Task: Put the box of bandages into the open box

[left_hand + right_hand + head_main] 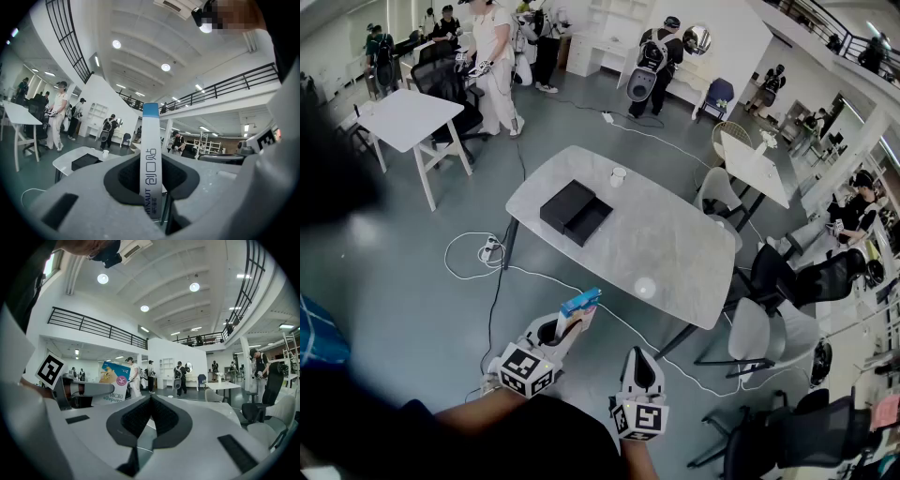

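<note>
The box of bandages (580, 302), blue and white, is pinched upright in my left gripper (570, 323), which hangs over the floor short of the table's near edge. In the left gripper view its narrow printed edge (151, 154) stands between the pads, and my left gripper (153, 190) is shut on it. The open black box (576, 212) lies on the marble table (675, 253), toward its far left; the black box (84, 161) also shows ahead in that view. My right gripper (640, 358) hangs beside the left, and my right gripper (150, 397) is shut with nothing in it. The bandage box (113, 377) appears at its left.
A white cup (618, 175) stands on the table behind the black box. Grey chairs (759, 328) line the table's right side. White cables (478, 253) trail over the floor to the left. A white side table (403, 117) and several people stand further back.
</note>
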Demonstrator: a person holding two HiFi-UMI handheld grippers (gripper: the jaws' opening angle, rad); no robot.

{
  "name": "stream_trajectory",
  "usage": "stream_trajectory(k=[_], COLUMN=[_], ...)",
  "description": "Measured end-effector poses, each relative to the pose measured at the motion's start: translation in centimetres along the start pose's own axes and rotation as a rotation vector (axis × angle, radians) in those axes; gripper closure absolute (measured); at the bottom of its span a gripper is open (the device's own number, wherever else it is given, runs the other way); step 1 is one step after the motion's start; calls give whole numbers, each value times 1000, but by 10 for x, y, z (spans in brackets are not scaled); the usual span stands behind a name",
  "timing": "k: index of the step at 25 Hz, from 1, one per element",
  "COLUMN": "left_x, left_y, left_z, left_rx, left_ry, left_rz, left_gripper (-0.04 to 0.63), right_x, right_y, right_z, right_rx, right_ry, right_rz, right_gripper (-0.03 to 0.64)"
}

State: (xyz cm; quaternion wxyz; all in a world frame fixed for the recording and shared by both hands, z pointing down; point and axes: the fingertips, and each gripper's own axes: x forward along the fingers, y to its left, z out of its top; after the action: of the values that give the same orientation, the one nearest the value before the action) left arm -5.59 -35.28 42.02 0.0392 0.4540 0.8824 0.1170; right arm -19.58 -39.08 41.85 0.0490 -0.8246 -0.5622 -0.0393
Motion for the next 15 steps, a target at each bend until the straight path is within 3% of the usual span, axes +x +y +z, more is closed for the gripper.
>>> stream_trajectory(k=[8,15], left_x=[-2,15], left_y=[5,50], left_z=[-10,-22], left_rx=[4,-3], left_ry=[28,90], left_rz=[41,51], left_gripper=[511,511], right_x=[3,41], right_y=[-10,-18], right_z=[-23,-36], right_rx=[85,87], right_ry=[32,101], right_rz=[-33,-39], right_gripper=[604,604])
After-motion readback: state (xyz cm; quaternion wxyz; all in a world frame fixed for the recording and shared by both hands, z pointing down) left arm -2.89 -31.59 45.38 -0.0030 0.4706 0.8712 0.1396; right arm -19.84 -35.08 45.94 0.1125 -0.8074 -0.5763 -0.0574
